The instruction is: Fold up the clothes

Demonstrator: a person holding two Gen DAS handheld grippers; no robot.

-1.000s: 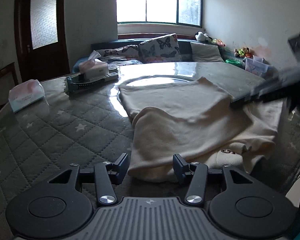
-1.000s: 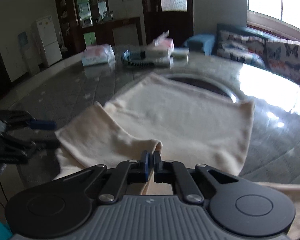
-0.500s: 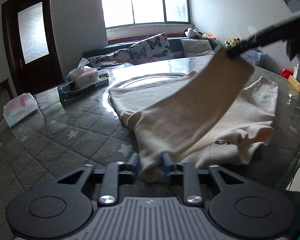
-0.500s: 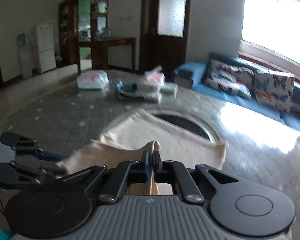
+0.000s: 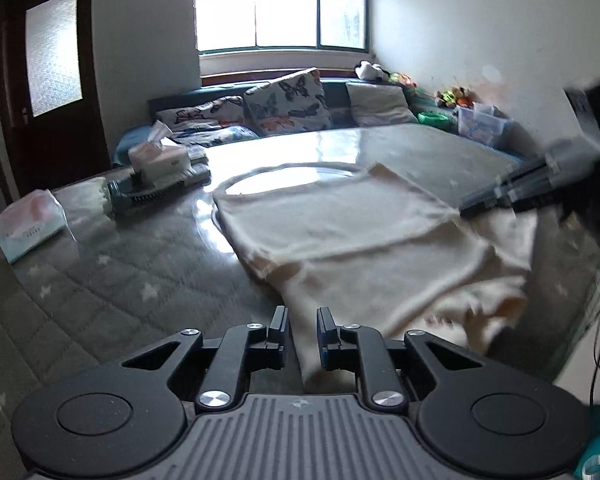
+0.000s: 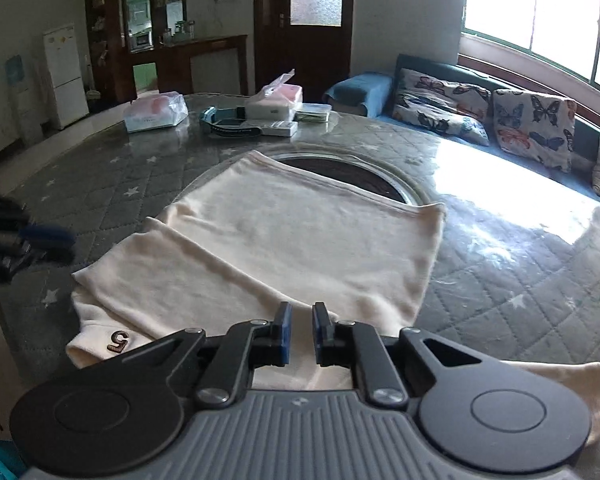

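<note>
1. At the far left of the left wrist view a pink and white pack of tissues [image 5: 30,218] lies on the quilted star-pattern table [image 5: 100,292]; its printed label is too blurred to read
2. Just right of it a dark comb-like tool [image 5: 148,196] lies beside an open tissue box [image 5: 158,158], with butterfly cushions [image 5: 286,102] on the sofa behind
3. The cream garment [image 5: 360,240] lies spread on the table, partly folded over itself, its far edge over the round glass inset [image 5: 288,174]
4. The left gripper [image 5: 302,334] has its jaws slightly apart, with a hanging edge of the garment between them; whether the pads press the cloth cannot be told
5. In the right wrist view the left gripper [image 6: 24,244] shows as a blurred dark shape at the left edge, beside the garment [image 6: 300,240]
6. A small dark mark reading "5", or possibly "G", [image 6: 118,338] sits on the garment's near left corner
7. The right gripper [image 6: 299,334] has its jaws opening, a narrow gap showing between the blue pads [image 6: 285,334], with the cloth lying under them and not pinched
8. At the right the window glare falls on the table [image 6: 500,216]
</note>
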